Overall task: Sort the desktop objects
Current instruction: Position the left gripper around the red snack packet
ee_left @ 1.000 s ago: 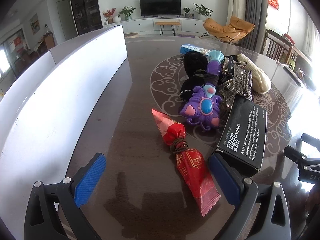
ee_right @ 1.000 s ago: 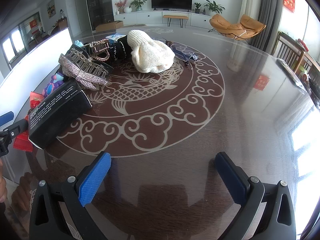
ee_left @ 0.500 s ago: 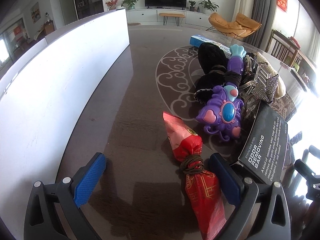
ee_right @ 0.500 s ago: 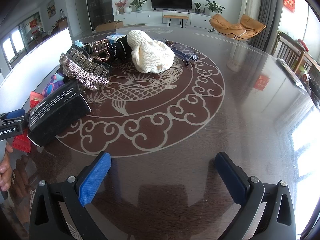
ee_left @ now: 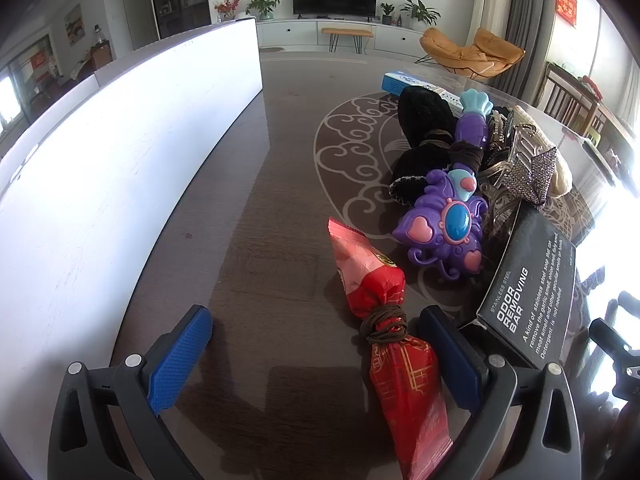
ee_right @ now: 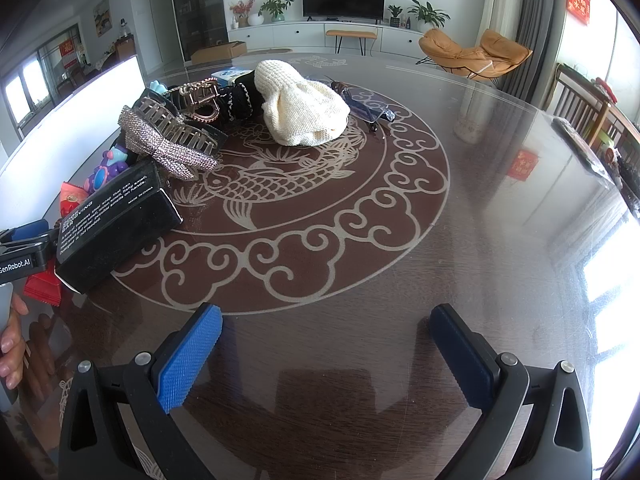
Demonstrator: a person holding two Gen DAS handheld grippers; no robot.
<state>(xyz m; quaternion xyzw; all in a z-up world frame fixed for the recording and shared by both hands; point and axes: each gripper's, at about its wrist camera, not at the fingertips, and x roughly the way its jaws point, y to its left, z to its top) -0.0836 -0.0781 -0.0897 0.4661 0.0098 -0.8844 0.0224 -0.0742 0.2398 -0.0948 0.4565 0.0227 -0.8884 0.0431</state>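
A tall white panel (ee_left: 120,168) stands along the left edge of the dark, glossy tabletop (ee_left: 260,240). The left claw (ee_left: 316,356) is low over the surface with its blue pads spread wide and nothing between them yet. Its right pad (ee_left: 448,356) sits just beside the red foil snack packet cinched at the waist with a brown hair tie (ee_left: 384,320), which lies flat with its lower half reaching in between the fingers. That packet looks light, crinkly and soft, likely to slide on the polished top. The tied waist seems the firmest place to pinch, since the puffed ends would squash.

Next to the right is the purple plastic toy wand with pink hearts and a blue gem (ee_left: 448,232), rigid and knobbly. Then comes the black cardboard box printed "odor removing bar" (ee_left: 528,292), stiff and probably heavier, touching the left claw's right finger.

In the right wrist view the right claw (ee_right: 324,360) hangs above bare tabletop, spread wide and empty, well apart from the cream knitted hat (ee_right: 304,112) and the rhinestone-covered hair clip (ee_right: 168,140).
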